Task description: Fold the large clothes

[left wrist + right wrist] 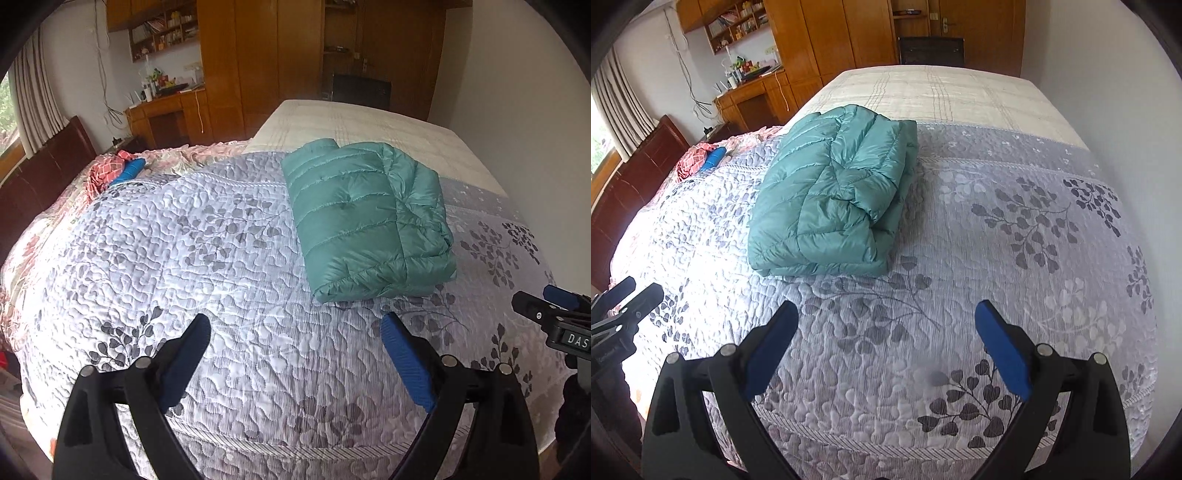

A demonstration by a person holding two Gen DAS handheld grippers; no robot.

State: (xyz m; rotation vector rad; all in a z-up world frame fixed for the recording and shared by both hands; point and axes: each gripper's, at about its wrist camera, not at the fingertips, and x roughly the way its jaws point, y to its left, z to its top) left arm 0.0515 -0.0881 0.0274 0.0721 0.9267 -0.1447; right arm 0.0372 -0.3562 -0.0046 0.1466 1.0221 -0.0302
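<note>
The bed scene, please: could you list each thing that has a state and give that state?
Teal down jacket: folded, lying on the quilt, untouched.
Left gripper: fingers open, empty.
Right gripper: fingers open, empty.
Leaf-print quilt: spread flat over the bed.

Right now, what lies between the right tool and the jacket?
Only bare quilt between the open right tool and the folded jacket, in the right wrist view.

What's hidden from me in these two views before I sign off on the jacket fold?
- Jacket underside and inner layers: both views, covered by its own top fold.
- Shelf items: too small.
- Red cloth by the headboard: too small to identify.
</note>
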